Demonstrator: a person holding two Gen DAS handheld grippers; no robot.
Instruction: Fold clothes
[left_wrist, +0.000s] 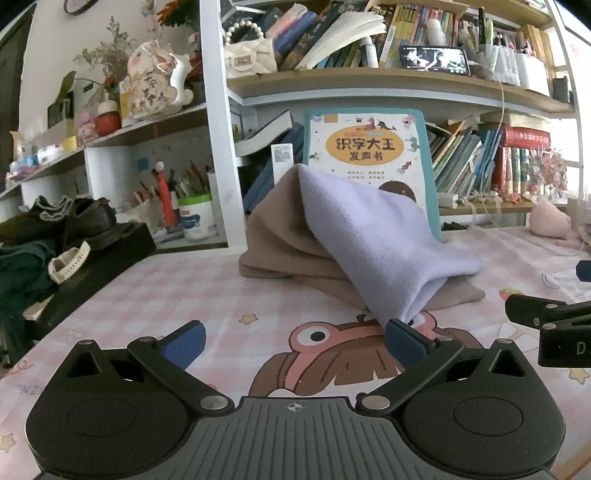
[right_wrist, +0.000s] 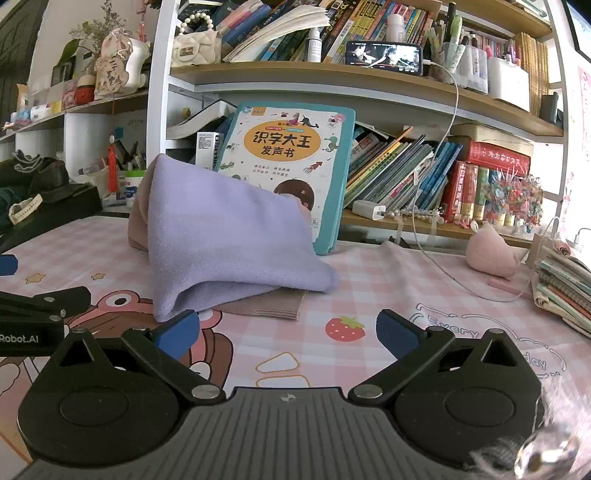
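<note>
**Lilac cloth heaped on the desk, both tongs wide open**

Lilac cloth (left_wrist: 373, 229) lies in a raised heap on the desk (left_wrist: 155, 295), which has a pink checked cover with cartoon prints. It is draped over a beige cloth (left_wrist: 280, 243), and both lean back against a teal picture book (left_wrist: 369, 147) that stands at the foot of the bookshelf (left_wrist: 369, 88). One lower corner of the lilac cloth hangs down to the desk and touches the blue pad of one finger of the left tongs (left_wrist: 293, 341). The left tongs are spread wide and hold nothing.

In the right wrist view, the right tongs (right_wrist: 288, 330) are also spread wide and empty. A lower edge of the lilac cloth (right_wrist: 221, 229) lies just beside one blue pad. The beige cloth (right_wrist: 273, 304) shows under it as a flat folded edge. A pink plush toy (right_wrist: 491, 254) sits further along the desk, near the shelf.
</note>
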